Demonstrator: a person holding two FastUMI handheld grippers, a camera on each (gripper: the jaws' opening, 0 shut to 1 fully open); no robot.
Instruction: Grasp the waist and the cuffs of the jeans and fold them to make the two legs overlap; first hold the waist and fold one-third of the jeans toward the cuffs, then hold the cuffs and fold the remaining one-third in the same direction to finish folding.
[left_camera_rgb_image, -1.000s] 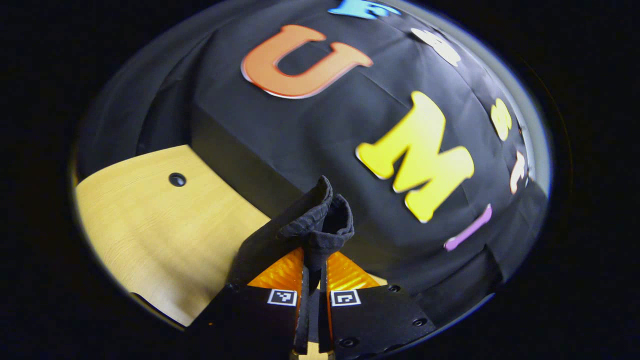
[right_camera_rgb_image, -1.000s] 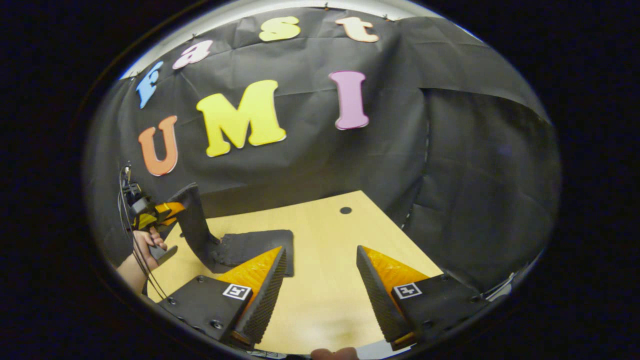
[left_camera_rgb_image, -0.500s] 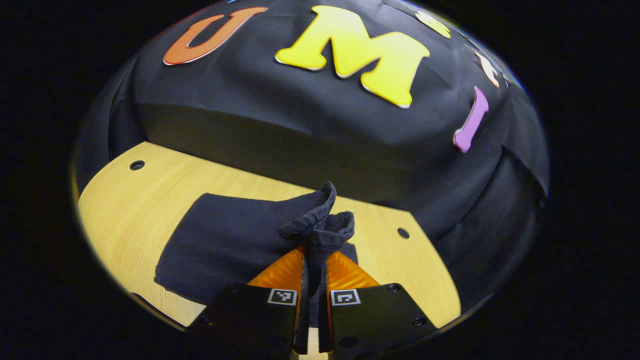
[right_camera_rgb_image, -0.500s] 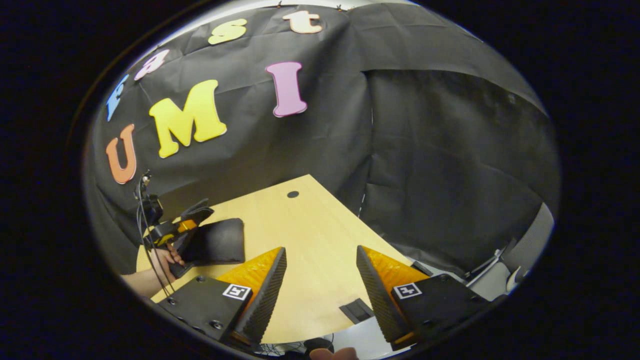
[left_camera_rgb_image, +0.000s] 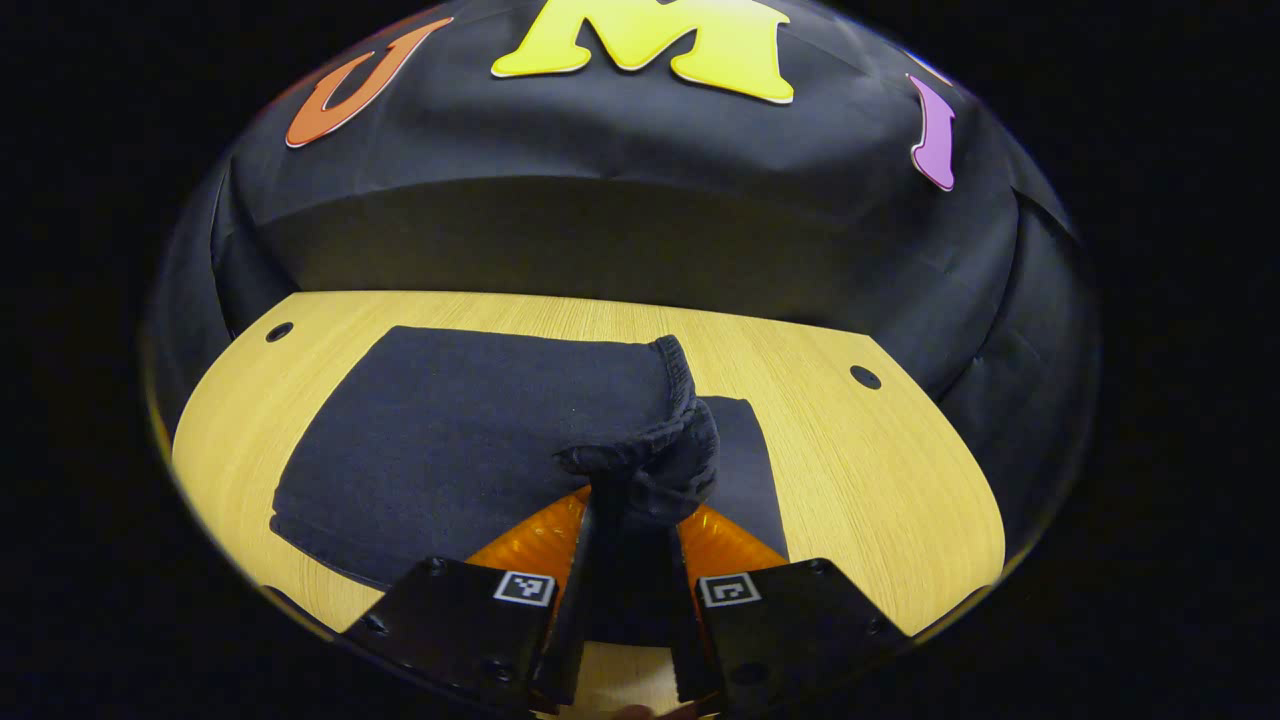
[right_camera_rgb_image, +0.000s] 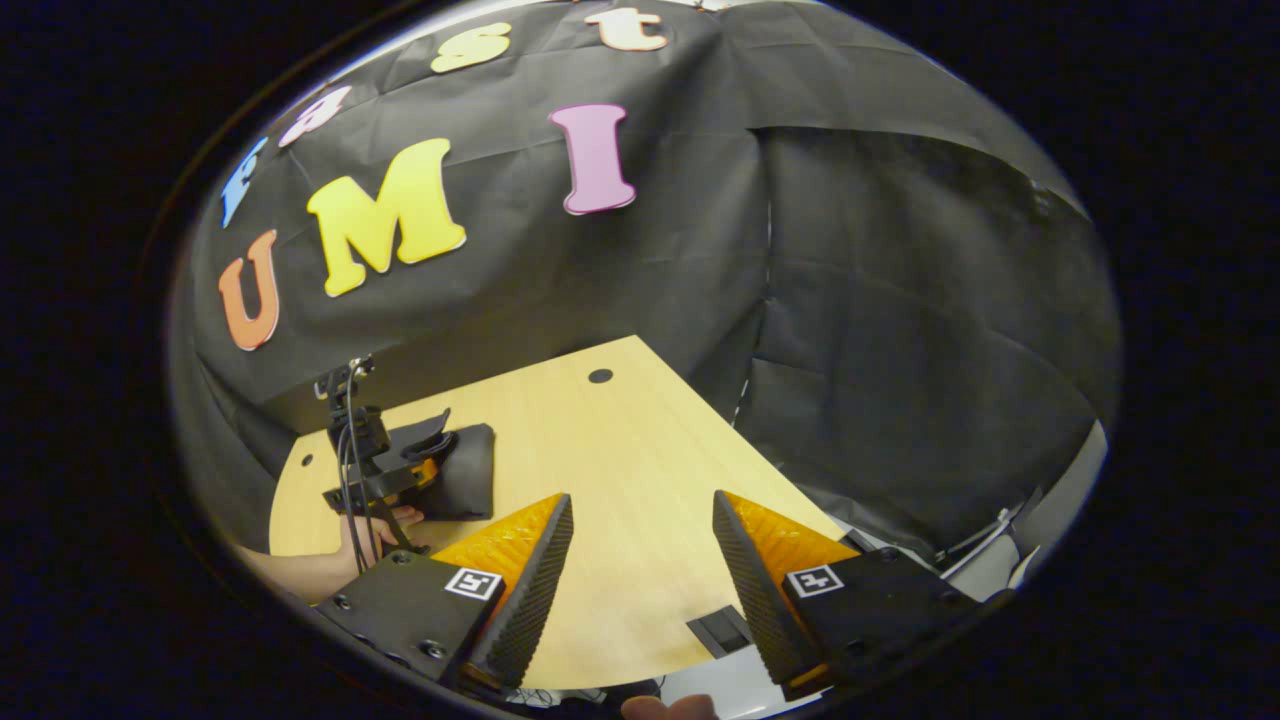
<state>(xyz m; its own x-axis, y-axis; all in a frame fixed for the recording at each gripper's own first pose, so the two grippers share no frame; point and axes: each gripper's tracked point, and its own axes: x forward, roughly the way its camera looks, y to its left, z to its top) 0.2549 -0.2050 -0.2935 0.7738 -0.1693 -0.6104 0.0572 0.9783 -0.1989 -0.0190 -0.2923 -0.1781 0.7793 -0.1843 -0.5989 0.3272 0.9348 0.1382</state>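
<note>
One left claw (left_camera_rgb_image: 632, 520) gripping folded jeans (left_camera_rgb_image: 470, 430) — flat, long axis sideways

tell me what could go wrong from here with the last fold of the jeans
1. The left gripper pinches a bunched hem of the jeans; if it opens unevenly, the cuff may spring up or stay rumpled instead of lying flat.
2. The lower layer pokes out past the folded edge on one side, so the stack may end misaligned.
3. The right gripper hangs open over the bare table, away from the jeans, so nothing pins the stack if the cloth drags on withdrawal.
</note>
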